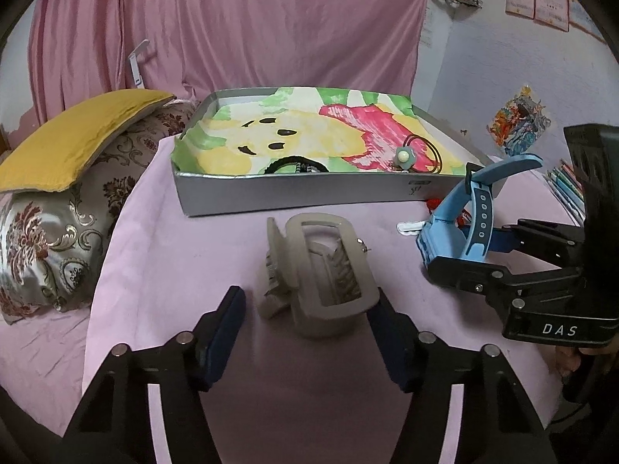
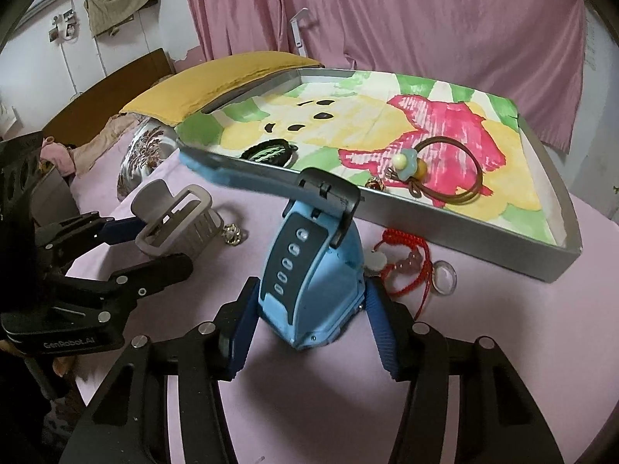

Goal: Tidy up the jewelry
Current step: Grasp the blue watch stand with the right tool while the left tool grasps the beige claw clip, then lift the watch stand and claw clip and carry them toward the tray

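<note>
A grey hair claw clip lies on the pink cloth between the fingers of my left gripper, whose jaws stand wide with a gap on the left side; the clip also shows in the right wrist view. My right gripper is shut on a blue watch, also seen in the left wrist view. The grey tray with a floral lining holds a brown hair tie with a flower charm, a black-and-green scrunchie and a small gold piece.
On the cloth by the tray's front wall lie a red cord bracelet, a clear ring and a small silver earring. Pillows sit at left. Pink curtain behind.
</note>
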`<state>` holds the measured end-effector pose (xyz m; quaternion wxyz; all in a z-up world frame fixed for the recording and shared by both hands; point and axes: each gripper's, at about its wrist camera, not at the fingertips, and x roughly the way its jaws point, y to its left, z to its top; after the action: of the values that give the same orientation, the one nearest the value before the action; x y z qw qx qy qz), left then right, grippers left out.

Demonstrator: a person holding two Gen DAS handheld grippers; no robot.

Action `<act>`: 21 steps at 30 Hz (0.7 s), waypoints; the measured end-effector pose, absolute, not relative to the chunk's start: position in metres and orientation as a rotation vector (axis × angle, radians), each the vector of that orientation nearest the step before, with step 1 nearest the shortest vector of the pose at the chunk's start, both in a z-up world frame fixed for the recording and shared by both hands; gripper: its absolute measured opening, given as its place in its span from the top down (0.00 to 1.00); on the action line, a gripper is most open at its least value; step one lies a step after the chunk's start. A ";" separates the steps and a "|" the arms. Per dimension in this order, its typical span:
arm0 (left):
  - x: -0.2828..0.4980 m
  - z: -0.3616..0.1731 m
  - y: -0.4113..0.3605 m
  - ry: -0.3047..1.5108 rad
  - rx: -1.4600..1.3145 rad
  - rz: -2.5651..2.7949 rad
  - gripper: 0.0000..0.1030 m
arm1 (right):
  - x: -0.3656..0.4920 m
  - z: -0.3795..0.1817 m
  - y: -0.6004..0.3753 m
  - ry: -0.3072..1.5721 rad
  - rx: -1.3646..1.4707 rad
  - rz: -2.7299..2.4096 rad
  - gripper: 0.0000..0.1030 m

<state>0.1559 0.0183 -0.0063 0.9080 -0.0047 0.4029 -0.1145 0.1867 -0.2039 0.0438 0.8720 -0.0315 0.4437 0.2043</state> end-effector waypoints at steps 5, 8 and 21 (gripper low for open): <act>0.163 -0.005 0.016 0.834 -0.018 -0.234 0.45 | 0.188 0.043 -0.204 0.927 -0.067 0.430 0.52; 0.166 -0.004 0.015 0.839 -0.035 -0.233 0.46 | 0.188 0.043 -0.204 0.926 -0.069 0.433 0.52; 0.178 -0.004 0.010 0.851 -0.048 -0.193 0.48 | 0.188 0.041 -0.204 0.925 -0.070 0.440 0.52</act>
<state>0.1784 0.0096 -0.0042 0.9060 -0.0233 0.4122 -0.0934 0.1885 -0.2040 0.0410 0.8710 -0.0335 0.4425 0.2106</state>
